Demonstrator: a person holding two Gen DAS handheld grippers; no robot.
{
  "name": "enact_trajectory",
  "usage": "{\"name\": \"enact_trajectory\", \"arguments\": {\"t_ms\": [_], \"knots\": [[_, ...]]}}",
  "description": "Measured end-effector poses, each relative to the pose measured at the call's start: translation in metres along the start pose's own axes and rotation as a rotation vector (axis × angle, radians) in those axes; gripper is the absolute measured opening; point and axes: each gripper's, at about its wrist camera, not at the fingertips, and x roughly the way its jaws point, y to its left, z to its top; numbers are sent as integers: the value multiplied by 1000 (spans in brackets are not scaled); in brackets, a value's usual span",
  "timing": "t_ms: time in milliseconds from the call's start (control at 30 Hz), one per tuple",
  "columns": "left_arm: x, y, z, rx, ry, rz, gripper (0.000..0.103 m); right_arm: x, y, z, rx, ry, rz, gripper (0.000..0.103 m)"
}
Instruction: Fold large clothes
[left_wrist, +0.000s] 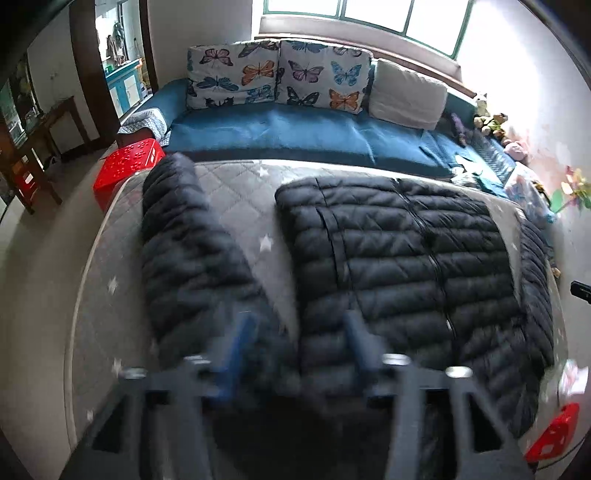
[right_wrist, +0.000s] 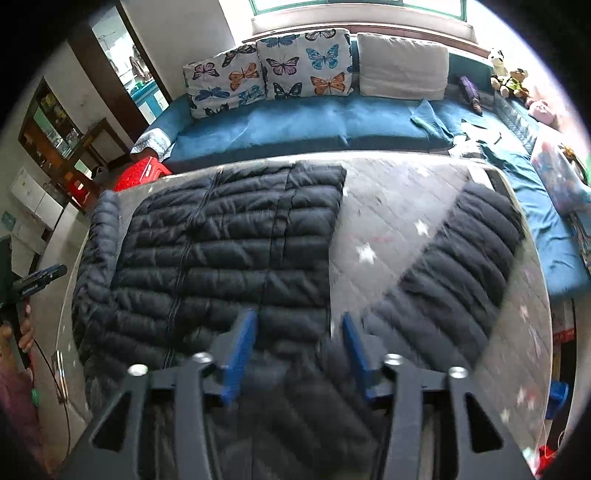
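Observation:
A black quilted puffer jacket (left_wrist: 399, 258) lies flat, zipper up, on a grey star-patterned quilted pad (left_wrist: 236, 199). Its left sleeve (left_wrist: 184, 243) spreads out to the side; its right sleeve (right_wrist: 465, 269) spreads out in the right wrist view. My left gripper (left_wrist: 299, 332) is open above the gap between the left sleeve and the body, near the shoulder. My right gripper (right_wrist: 299, 328) is open above the jacket (right_wrist: 229, 243) near the right shoulder. The left gripper also shows at the left edge of the right wrist view (right_wrist: 40, 280).
A blue sofa bed (left_wrist: 295, 136) with butterfly cushions (left_wrist: 273, 74) and a white pillow (left_wrist: 406, 92) runs behind the pad. Red plastic stools (left_wrist: 125, 166) stand at the pad's left corner and front right (left_wrist: 554, 435). Toys and clutter (left_wrist: 491, 122) sit at the right.

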Motion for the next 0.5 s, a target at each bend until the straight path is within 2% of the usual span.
{"name": "enact_trajectory", "arguments": {"t_ms": [67, 200, 367, 433, 500], "knots": [[-24, 4, -35, 6, -24, -19, 79, -5, 1, -22, -5, 16, 2, 63], [-40, 14, -100, -28, -2, -66, 92, 7, -5, -91, 46, 91, 39, 63], [-24, 33, -174, -149, 46, -112, 93, 32, -13, -156, 123, 125, 122, 63], [-12, 42, -193, -221, 78, -158, 93, 45, -18, -179, 170, 125, 157, 63], [0, 51, -212, -308, 106, -225, 93, 48, -29, -193, 263, 88, 247, 63]]}}
